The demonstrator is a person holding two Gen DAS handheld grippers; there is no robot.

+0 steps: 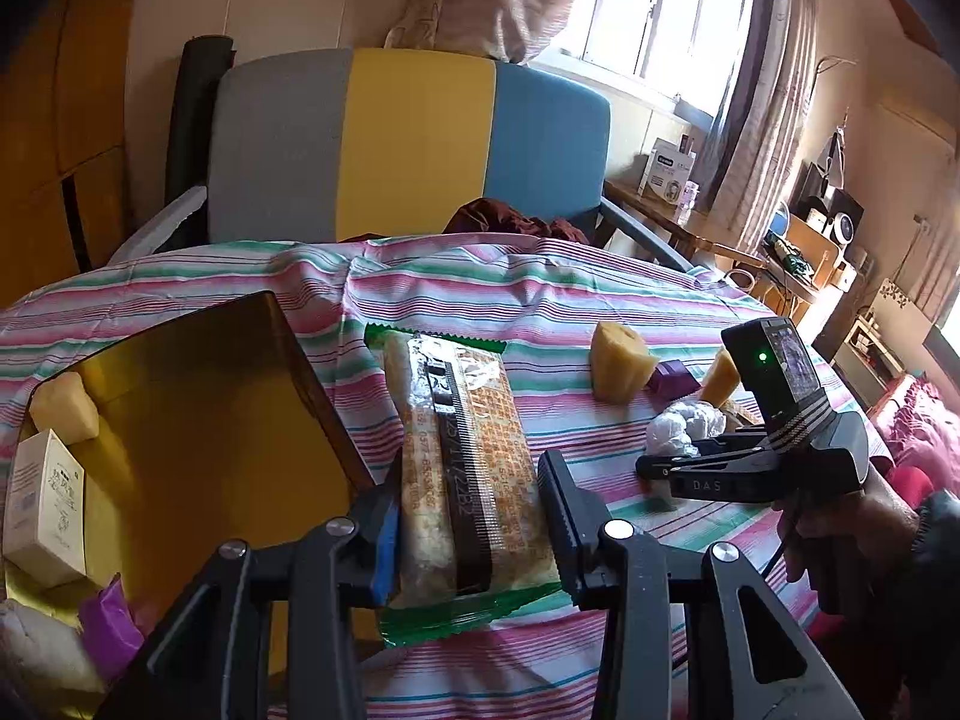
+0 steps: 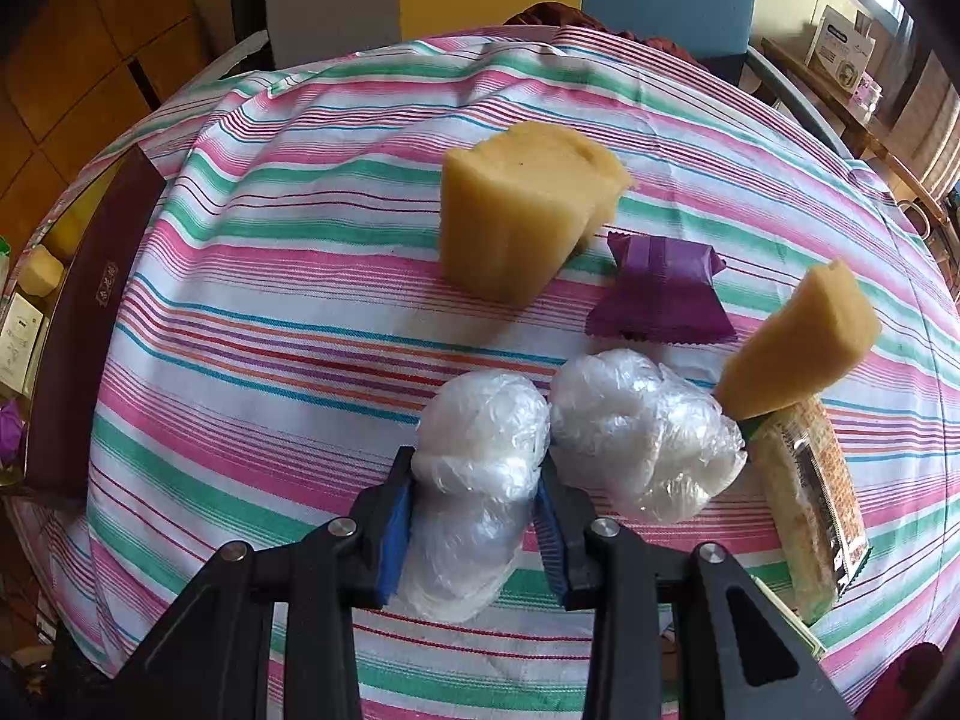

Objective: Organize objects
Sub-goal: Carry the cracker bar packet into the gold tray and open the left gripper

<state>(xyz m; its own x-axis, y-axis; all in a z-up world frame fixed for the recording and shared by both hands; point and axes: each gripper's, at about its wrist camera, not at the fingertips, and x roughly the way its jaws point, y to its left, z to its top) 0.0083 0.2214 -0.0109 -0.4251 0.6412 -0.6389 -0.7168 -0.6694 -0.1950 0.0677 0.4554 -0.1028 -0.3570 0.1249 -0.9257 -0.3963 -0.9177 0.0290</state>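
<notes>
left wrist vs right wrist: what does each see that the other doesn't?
Only left wrist: the left gripper shut on a green-edged snack pack, and the right gripper seen from outside.

Only right wrist: the right gripper's fingers clamping a plastic-wrapped white ball, a second wrapped ball beside it, and another snack pack.

Both: striped tablecloth, two yellow blocks, purple candy wrapper, gold-lined box.

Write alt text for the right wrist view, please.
The right gripper is closed on a white plastic-wrapped ball on a striped tablecloth. Beside it lie a second wrapped ball, two yellow sponge blocks, and a purple sachet.
</notes>
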